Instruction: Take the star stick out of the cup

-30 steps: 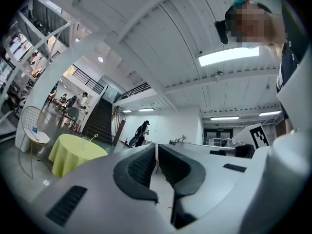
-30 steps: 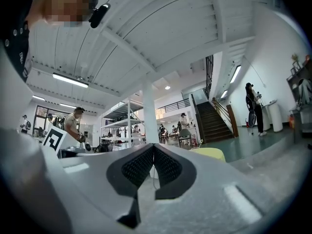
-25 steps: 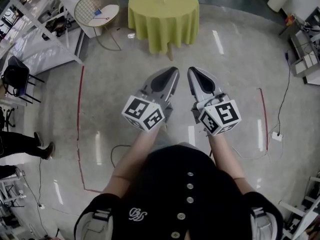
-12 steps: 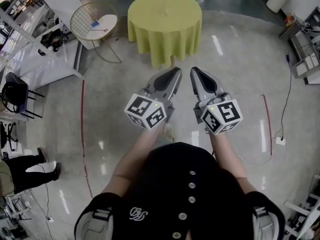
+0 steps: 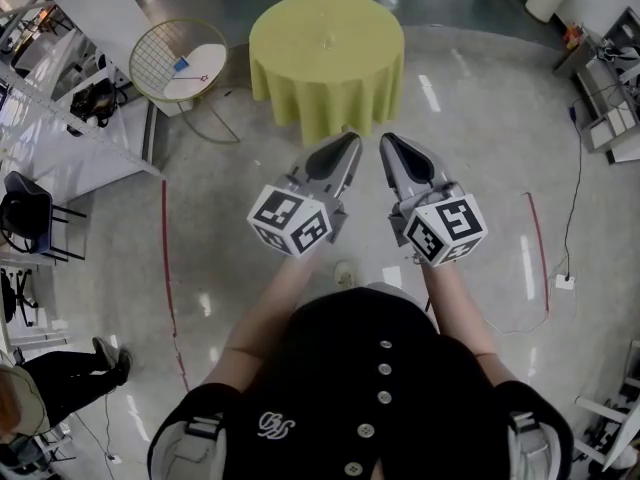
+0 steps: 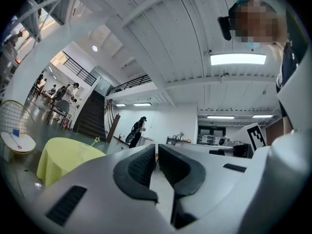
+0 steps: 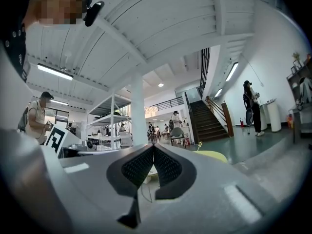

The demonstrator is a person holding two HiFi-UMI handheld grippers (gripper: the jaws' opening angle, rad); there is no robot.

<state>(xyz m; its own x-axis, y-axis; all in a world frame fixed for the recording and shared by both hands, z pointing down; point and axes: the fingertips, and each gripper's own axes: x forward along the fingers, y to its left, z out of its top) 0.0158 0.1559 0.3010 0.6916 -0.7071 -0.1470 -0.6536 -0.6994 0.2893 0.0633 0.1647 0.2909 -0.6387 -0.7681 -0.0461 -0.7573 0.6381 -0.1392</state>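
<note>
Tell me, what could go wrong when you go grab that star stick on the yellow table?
1. The star stick looks thin and tiny from here, so a clumsy pinch might topple it.
2. The left gripper and right gripper are both shut. They must open before reaching in.
3. The tablecloth hangs low, so a foot could catch and tug it.

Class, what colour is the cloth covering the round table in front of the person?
Plain yellow-green. The tablecloth shows best in the head view.
</note>
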